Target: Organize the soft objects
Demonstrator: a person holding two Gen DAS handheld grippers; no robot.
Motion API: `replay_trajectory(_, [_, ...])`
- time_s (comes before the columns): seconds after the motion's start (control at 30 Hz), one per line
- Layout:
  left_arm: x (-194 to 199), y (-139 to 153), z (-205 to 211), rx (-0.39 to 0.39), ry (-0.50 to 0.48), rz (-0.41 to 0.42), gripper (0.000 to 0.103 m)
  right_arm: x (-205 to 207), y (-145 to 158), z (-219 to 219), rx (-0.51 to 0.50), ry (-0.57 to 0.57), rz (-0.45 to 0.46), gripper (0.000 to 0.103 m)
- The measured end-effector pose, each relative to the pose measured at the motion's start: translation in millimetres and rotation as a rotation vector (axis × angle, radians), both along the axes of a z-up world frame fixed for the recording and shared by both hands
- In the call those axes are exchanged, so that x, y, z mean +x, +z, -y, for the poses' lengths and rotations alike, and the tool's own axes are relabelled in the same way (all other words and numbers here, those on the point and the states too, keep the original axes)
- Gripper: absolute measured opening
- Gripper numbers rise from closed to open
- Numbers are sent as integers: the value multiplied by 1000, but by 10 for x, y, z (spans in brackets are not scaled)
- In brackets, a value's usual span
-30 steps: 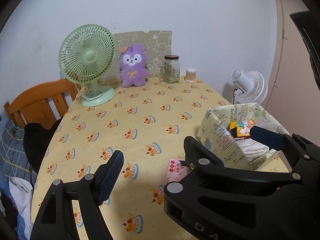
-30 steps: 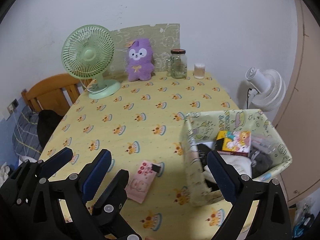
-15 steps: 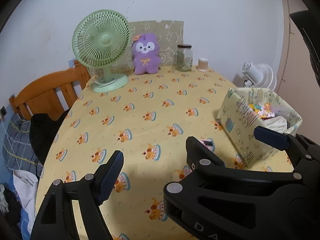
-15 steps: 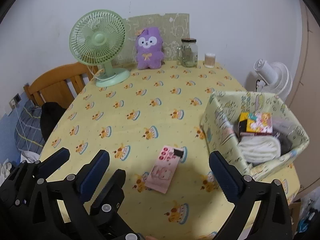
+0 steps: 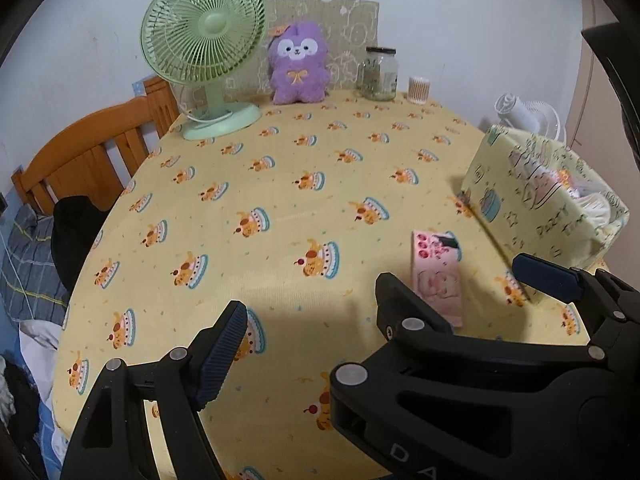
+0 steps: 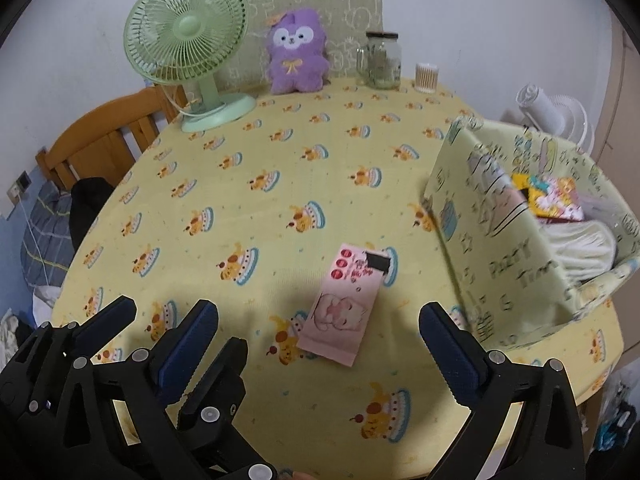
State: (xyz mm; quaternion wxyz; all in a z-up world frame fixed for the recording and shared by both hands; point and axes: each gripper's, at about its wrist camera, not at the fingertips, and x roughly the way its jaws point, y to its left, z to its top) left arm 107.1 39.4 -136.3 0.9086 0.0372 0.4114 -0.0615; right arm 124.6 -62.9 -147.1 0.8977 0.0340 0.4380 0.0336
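Observation:
A flat pink pack with a cartoon print lies on the yellow tablecloth, left of a pale green fabric box. The box holds a folded white cloth and a colourful packet. A purple plush sits upright at the far edge. My right gripper hovers open over the near end of the pack, one finger on each side in view. My left gripper is open over bare cloth just left of the pack. The right gripper's body crosses it and hides its right finger.
At the back stand a green desk fan, a glass jar and a small cup of swabs. A wooden chair with dark clothing is at the table's left edge. A white fan stands beyond the box.
Both grippers have sunk toward the table and tipped further down. The pink pack and the box now sit larger and nearer in both views. The jaws kept their width.

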Motion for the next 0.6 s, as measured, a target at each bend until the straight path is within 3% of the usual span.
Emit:
replay_trajectory(0.2, [87,-177,-67,15,18,-56,81,142,-200,-75,-5,28,-79,102])
replay_trajectory(0.6, [288,-374,-111,19,47,-129,83,356,-426,-144,-15,47,-154,102])
